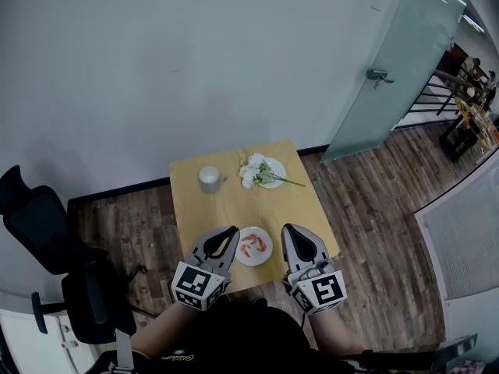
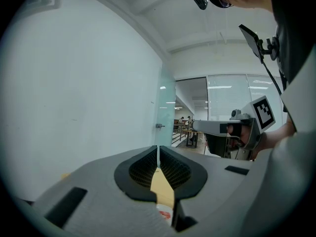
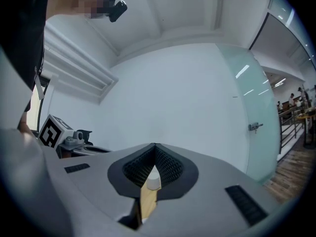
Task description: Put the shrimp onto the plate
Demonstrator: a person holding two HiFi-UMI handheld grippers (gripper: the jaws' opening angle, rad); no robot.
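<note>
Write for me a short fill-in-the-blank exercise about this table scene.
1. The orange shrimp lie ____ the small round white plate.
2. In the head view, the white ceramic mug stands to the ____ of the white flowers.
3. The left claw and the right claw are both ____ and hold nothing.
Missing words: on; left; shut.

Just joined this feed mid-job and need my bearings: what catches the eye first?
Shrimp lying on a white plate at the near edge of the wooden table, flanked by the left gripper and right gripper, both with fingers closed and empty. Farther back sit a cup and white flowers.
</note>
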